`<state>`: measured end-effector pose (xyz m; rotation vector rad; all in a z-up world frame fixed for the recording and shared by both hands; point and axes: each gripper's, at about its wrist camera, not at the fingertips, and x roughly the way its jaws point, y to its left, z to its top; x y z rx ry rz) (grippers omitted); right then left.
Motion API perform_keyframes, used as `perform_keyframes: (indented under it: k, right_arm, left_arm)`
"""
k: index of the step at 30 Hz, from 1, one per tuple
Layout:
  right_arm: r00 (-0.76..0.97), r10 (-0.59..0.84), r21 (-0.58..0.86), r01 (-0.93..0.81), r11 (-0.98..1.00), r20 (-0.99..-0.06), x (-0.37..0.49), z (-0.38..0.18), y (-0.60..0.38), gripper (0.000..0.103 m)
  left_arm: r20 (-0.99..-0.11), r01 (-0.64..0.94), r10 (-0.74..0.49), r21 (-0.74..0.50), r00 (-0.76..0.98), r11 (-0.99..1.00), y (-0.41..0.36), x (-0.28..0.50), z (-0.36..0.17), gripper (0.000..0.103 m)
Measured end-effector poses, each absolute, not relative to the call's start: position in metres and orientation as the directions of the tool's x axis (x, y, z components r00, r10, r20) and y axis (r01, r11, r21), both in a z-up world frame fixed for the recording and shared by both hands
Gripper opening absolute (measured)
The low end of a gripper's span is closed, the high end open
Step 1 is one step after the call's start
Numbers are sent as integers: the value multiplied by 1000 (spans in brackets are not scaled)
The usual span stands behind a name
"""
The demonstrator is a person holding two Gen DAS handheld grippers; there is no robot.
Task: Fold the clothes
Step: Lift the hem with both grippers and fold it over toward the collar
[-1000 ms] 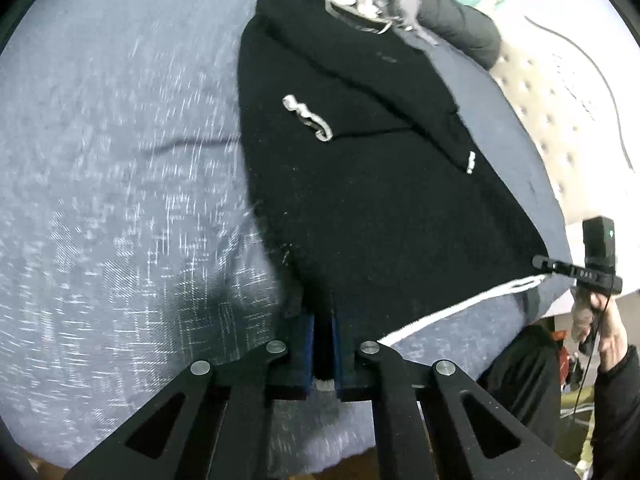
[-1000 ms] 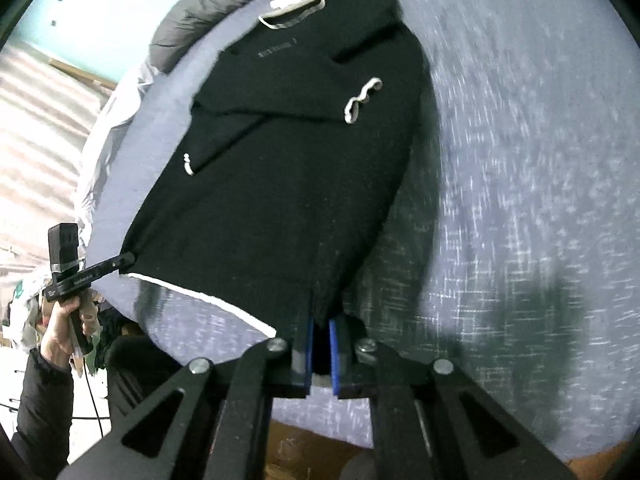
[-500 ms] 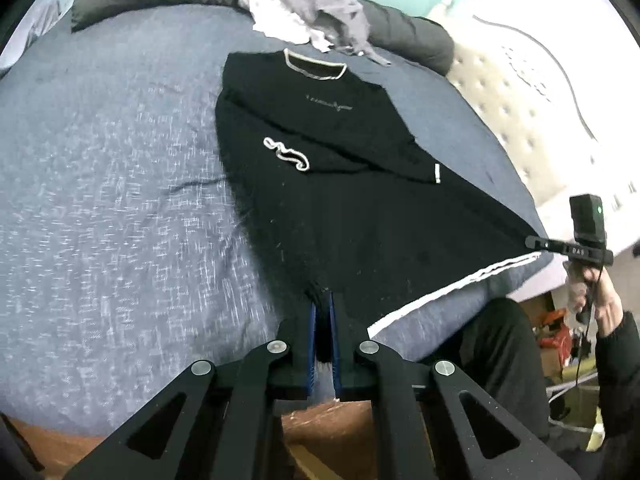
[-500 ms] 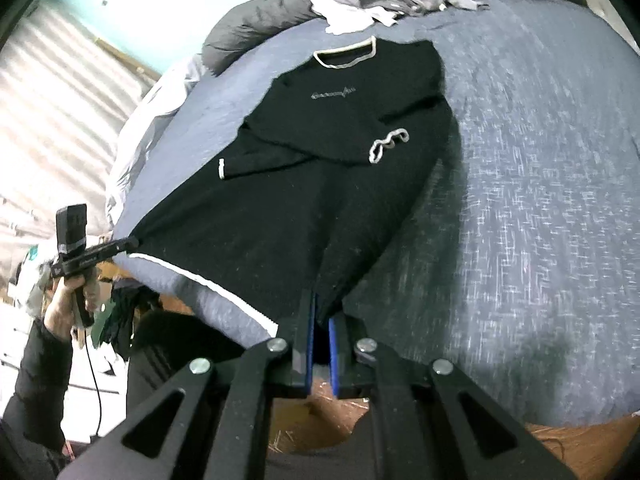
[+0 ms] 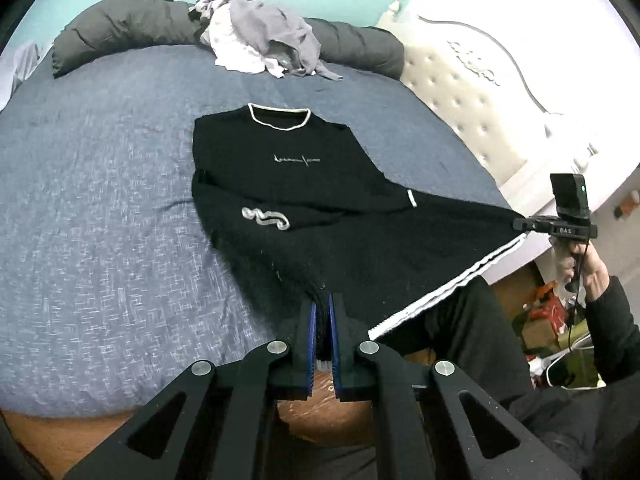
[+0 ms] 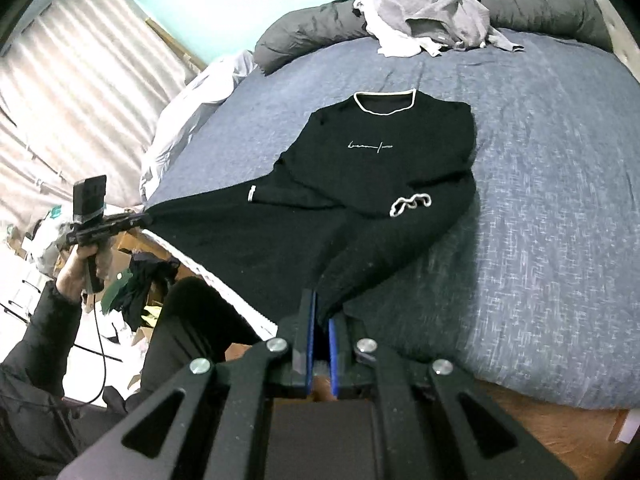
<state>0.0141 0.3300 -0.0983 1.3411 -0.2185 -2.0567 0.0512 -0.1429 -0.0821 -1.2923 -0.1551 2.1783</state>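
A black sweater [image 5: 288, 176] with a white-trimmed neck lies face up on the blue-grey bed [image 5: 80, 200], both sleeves folded across its chest. Its white-edged hem is lifted off the near edge of the bed and stretched between the two grippers. My left gripper [image 5: 322, 312] is shut on one hem corner. To the far right of that view, a hand holds my right gripper [image 5: 524, 224] on the other corner. In the right wrist view, the right gripper [image 6: 320, 316] is shut on the sweater [image 6: 380, 168], and the left gripper [image 6: 140, 220] pinches the far corner.
A heap of grey and white clothes [image 5: 264, 44] rests against a dark grey bolster [image 5: 120, 36] at the far side of the bed. A cream tufted headboard [image 5: 460, 100] stands at the right. A crumpled white sheet [image 6: 188, 112], curtains [image 6: 60, 100] and floor clutter [image 6: 132, 292] lie beyond the bed.
Both grippers have drawn back and upward from the bed with the hem in them. The sweater's lower part has been pulled taut toward the near edge.
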Motion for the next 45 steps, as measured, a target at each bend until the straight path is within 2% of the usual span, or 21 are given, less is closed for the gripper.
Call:
perform_keyframes:
  k: [8,18,25,30,38,41,44,45]
  right_arm:
    - [-265,-602,474,417,-776,-753,-31,-103,321,5]
    - [-319,-607,518,324,-791,-728,-164,-99,327,5]
    - [-319,-559,507,236,-829,-765,-269,-129,321,5]
    - [-323,-542,506,194,-840,-776,-329,-155,324,5]
    - [-341,-539,543,94,-835,-770,-400,-215,332,5]
    - [-348,-549,579,21,-815,-760,-412,-244,336,8]
    - [-378,-529,586,-43,-809,-759,-413,-259,343,17]
    - [-402,-517,584,-56,-810,-755,-412,-259,347,25]
  left_arm:
    - [-751,-400,555,-413,-359,-818,-142,-2,-89,6]
    - [-724,-340,562,-453,-399,-824,-145,-130,-87,6]
    - [-712,-249,572,-516,-406,-819,-138,-242,-114,6]
    - [-730,-208,555,-517,-399,-830,-132,-309,-143,6]
    - [-747,-138,530,-523,-401,-841,-129,-381,-199,7]
    - [-741,-124,511,-513,-437,-850,-133,-379,-204,9]
    - [-733,-110,490,-503,-471,-857,-136,-377,-208,10]
    - [-731,-105,483,-500,-482,-860,-138,-376,-209,15]
